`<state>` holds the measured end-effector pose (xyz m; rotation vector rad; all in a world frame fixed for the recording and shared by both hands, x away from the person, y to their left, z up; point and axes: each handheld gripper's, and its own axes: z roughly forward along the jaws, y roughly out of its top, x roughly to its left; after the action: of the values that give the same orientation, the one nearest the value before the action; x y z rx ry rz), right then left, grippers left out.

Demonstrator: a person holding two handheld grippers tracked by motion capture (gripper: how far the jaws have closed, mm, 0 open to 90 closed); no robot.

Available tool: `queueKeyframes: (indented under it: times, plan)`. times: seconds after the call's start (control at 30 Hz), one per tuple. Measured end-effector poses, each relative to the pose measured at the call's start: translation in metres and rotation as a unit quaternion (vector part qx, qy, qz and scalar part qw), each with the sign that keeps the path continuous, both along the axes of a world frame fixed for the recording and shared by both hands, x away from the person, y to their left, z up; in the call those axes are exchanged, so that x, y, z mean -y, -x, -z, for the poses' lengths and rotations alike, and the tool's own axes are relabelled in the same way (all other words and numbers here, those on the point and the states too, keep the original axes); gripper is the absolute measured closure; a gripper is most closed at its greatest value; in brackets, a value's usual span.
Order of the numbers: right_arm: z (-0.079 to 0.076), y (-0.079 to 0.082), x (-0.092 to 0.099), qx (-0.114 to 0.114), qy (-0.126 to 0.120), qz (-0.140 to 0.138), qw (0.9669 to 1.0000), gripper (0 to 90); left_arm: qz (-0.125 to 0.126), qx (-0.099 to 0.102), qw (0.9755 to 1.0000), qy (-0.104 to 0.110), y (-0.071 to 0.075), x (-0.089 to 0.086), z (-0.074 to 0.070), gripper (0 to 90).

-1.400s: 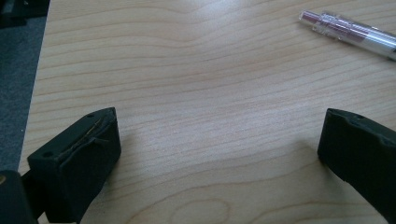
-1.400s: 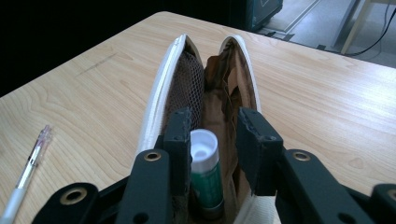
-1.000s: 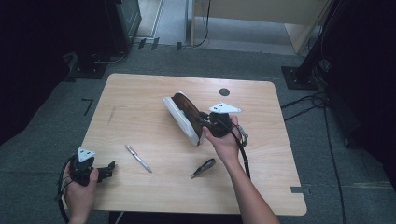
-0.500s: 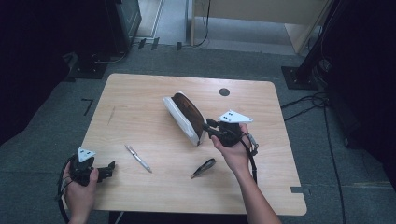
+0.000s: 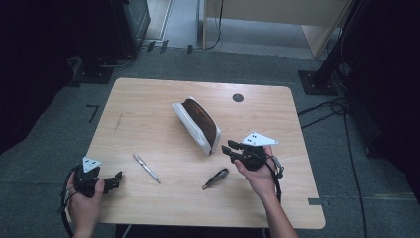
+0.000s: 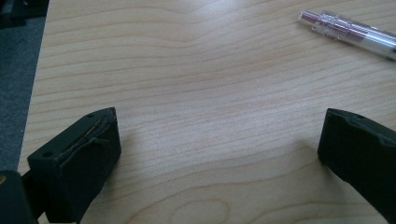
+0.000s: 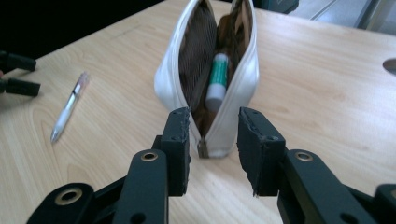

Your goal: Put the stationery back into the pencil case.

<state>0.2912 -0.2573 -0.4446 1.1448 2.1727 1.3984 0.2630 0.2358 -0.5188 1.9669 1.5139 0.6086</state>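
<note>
Compared with one second ago, the right gripper (image 5: 232,150) has moved away from the white pencil case (image 5: 196,125): earlier it was right at the near end of the case, and now it is a little below and to the right of that end, near it but not touching. Its jaws have just been opening; in the right gripper view the right gripper (image 7: 214,133) shows a moderate gap between the two black jaws, and nothing is between them, so it is open and holds nothing. Through this gap the zipper end of the pencil case (image 7: 168,70) is visible just beyond the jaw tips. The case lies in the middle of the wooden table (image 5: 148,99) with its zip open, and a white and green tube (image 7: 218,80) is inside it. The case itself did not change its place. The left gripper (image 5: 117,177) is at the near left edge of the table, in the same place as before, with jaws wide apart and empty over bare wood. The clear pen (image 5: 146,167) lies between the two grippers, and the dark pen (image 5: 216,178) lies close to the right hand (image 5: 260,176); both lie as before.
</note>
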Motion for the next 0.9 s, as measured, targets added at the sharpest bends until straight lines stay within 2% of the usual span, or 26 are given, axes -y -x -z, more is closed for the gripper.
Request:
queueKeyframes:
  times: [0.43,0.63,0.9]
  plan:
    - [0.025,0.015,0.009,-0.028,0.008,-0.023,0.9993,57.6,0.000,0.000,1.0000,0.000,0.000,0.000,0.000,0.0]
    - [0.034,0.020,0.009,-0.035,0.009,-0.042,0.9985,52.4,0.000,0.000,1.0000,0.000,0.000,0.000,0.000,0.0]
    - [0.043,0.025,0.006,-0.036,0.006,-0.083,0.9959,43.7,0.000,0.000,1.0000,0.000,0.000,0.000,0.000,0.0]
